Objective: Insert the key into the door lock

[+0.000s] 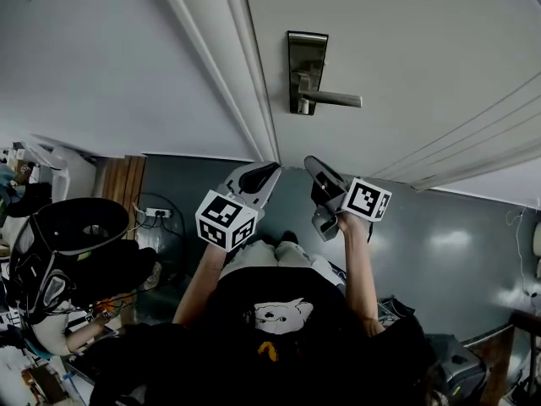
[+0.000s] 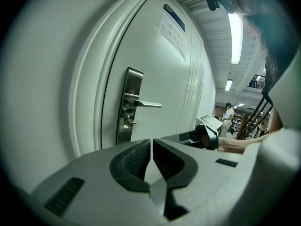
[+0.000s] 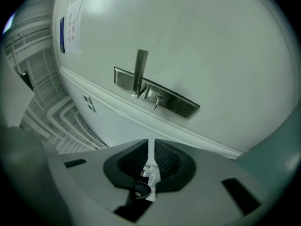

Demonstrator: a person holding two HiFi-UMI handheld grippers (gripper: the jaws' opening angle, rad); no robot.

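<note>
The white door (image 1: 406, 66) carries a steel lock plate (image 1: 306, 73) with a lever handle (image 1: 331, 100). Below the lever, a small metal piece (image 3: 157, 99) sticks out of the plate; in the left gripper view it shows on the lock plate (image 2: 128, 114). My right gripper (image 3: 149, 147) is shut on a thin key, with a white tag (image 3: 149, 173) and a dark round piece behind the pads. It hangs a little short of the door (image 3: 225, 46). My left gripper (image 2: 151, 145) is shut with nothing in it. Both the left gripper (image 1: 270, 172) and the right gripper (image 1: 311, 164) point at the door's foot.
The door frame (image 1: 228, 66) and a white wall (image 1: 93, 66) lie to the left. A black bag (image 1: 72, 235), a power strip (image 1: 156, 213) and clutter sit at the lower left on the grey floor (image 1: 456, 252). Papers (image 2: 171, 29) hang on the door, and a person (image 2: 229, 113) stands far off.
</note>
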